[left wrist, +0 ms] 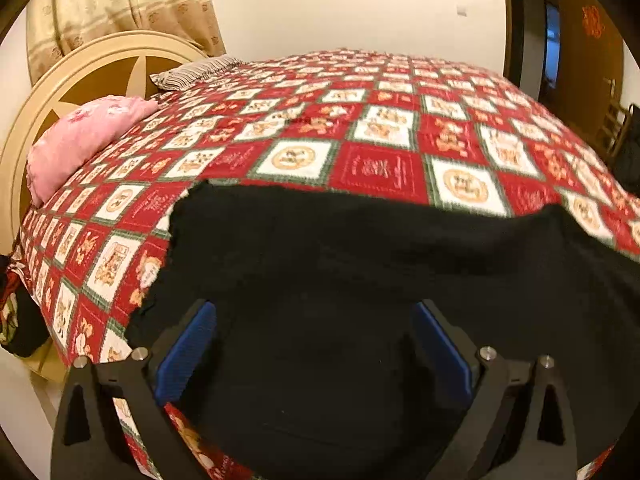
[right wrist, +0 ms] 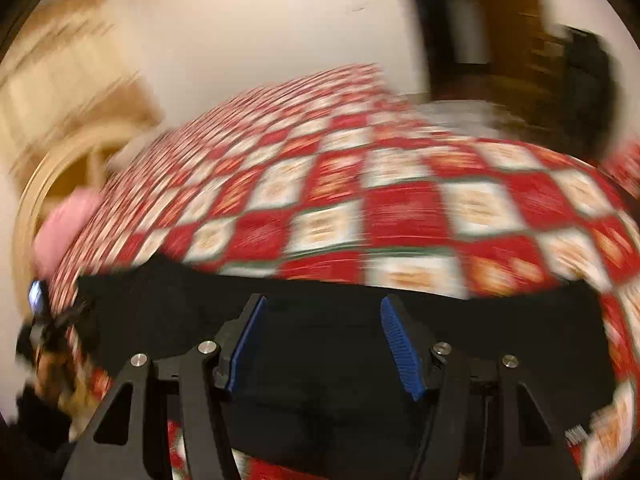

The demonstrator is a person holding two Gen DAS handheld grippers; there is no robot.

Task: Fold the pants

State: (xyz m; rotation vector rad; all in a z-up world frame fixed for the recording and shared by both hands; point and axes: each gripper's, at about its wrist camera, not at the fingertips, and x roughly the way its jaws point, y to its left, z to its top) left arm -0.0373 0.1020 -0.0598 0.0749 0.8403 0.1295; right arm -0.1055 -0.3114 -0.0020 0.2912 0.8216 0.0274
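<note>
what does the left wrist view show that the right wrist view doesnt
Only the left wrist view: a striped pillow by the headboard, a sharp curtain, and the open left gripper from behind.

Only the right wrist view: the open right gripper and, at its left edge, the other gripper in a hand; all motion-blurred.

Both: black pants on the checked quilt, and a pink pillow.

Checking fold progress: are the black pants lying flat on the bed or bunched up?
Lying flat: the black pants form one smooth dark patch with a fairly straight far edge on the checked bedspread. Layers: cannot tell.
</note>
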